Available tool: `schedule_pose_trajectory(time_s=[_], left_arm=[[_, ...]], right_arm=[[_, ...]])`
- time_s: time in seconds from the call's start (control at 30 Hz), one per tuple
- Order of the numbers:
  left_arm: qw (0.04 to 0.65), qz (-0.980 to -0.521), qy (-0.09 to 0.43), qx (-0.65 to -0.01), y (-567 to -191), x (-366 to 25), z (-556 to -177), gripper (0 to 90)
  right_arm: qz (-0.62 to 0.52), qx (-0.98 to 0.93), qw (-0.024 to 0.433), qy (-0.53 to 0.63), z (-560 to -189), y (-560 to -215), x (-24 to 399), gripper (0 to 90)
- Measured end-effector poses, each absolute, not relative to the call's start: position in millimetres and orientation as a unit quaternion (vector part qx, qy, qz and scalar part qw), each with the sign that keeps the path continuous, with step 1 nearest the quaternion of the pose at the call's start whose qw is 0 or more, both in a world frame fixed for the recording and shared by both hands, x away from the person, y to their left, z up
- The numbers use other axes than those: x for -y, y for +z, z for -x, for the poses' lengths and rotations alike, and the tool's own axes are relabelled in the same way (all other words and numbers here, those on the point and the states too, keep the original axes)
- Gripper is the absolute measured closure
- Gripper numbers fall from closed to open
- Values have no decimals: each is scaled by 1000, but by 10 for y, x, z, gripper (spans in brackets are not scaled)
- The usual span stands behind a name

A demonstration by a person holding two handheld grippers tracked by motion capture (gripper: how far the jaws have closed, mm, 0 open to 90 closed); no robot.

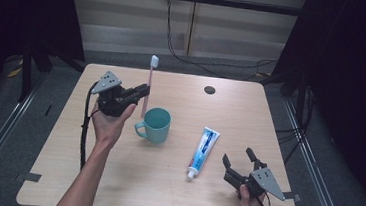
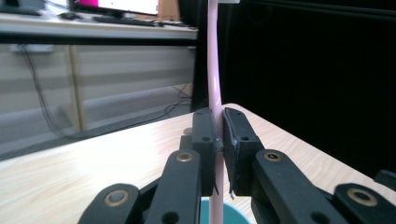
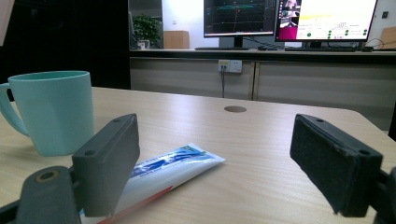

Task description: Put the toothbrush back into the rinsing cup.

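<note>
Left hand-held gripper (image 1: 142,90) clamps the pink toothbrush (image 1: 149,82) by its handle, upright, bristle head at top, just beside the teal mug (image 1: 155,125) at its 11 o'clock. Right hand-held gripper (image 1: 240,159) rests wide open, nothing between its jaws, at 4 o'clock from the toothpaste tube (image 1: 203,151) on the counter (image 1: 129,178).

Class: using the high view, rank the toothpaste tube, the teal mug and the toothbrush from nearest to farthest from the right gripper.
1. Toothpaste tube, lying just left of the right gripper.
2. Teal mug, mid-table, farther left.
3. Toothbrush, upright in the left gripper, beyond the mug.
</note>
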State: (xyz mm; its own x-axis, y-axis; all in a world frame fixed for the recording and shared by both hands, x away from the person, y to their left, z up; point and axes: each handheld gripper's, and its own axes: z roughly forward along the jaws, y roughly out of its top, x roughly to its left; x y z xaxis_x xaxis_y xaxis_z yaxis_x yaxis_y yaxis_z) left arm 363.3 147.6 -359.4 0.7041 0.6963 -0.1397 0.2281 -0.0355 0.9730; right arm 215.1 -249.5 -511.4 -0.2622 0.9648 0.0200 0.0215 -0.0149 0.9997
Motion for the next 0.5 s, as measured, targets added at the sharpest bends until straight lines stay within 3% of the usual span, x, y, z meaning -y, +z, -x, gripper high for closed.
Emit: schedule_pose_trajectory(time_s=[0.5], left_arm=[[604,-698,173,-343,-3760,-1305,-3719,842]], right_arm=[[-438,-564,418,562,-2150,-5113,2495,154]])
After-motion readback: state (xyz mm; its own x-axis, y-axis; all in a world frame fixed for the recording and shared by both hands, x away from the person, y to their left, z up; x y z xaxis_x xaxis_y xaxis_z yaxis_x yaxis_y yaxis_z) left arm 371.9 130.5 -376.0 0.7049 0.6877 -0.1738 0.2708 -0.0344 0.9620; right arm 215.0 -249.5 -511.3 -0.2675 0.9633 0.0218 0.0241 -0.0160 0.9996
